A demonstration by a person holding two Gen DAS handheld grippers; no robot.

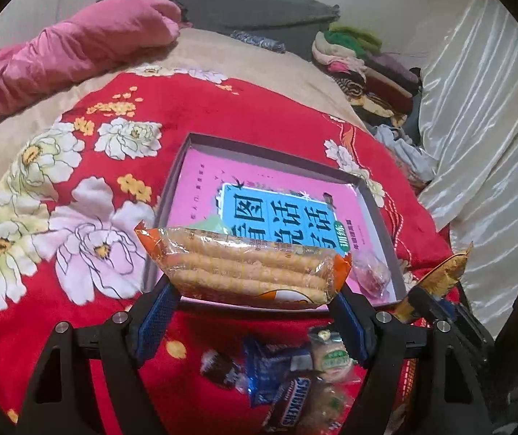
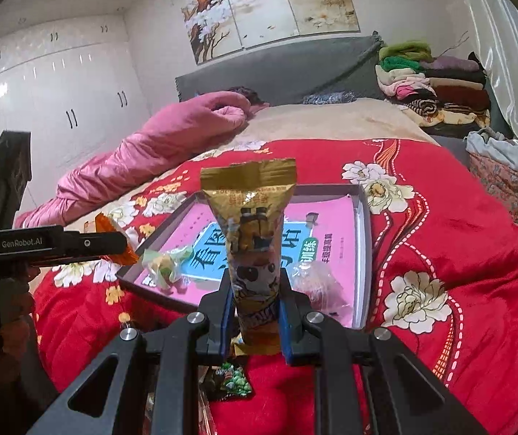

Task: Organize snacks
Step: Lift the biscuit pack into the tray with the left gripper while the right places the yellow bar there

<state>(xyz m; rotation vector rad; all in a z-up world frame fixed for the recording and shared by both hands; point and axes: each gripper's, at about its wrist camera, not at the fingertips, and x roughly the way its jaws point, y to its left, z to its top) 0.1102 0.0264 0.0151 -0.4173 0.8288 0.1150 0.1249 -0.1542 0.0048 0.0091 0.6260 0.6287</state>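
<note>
Left fingers (image 1: pixel 253 308) grasping biscuit pack (image 1: pixel 248 268), right fingers (image 2: pixel 255 322) grasping gold snack bar (image 2: pixel 253 239), over tray (image 2: pixel 364 217)

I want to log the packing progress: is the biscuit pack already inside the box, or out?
Out. The biscuit pack is held in the left tool, over the near edge of the box.

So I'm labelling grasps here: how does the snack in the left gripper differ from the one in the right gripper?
The biscuit pack is clear with orange ends, showing its biscuits; the gold packet is opaque foil. The biscuit pack lies crosswise in the left gripper, spread wide; the gold packet stands lengthwise in the right gripper, which is nearly closed. Both are held above the near edge of the box.
</note>
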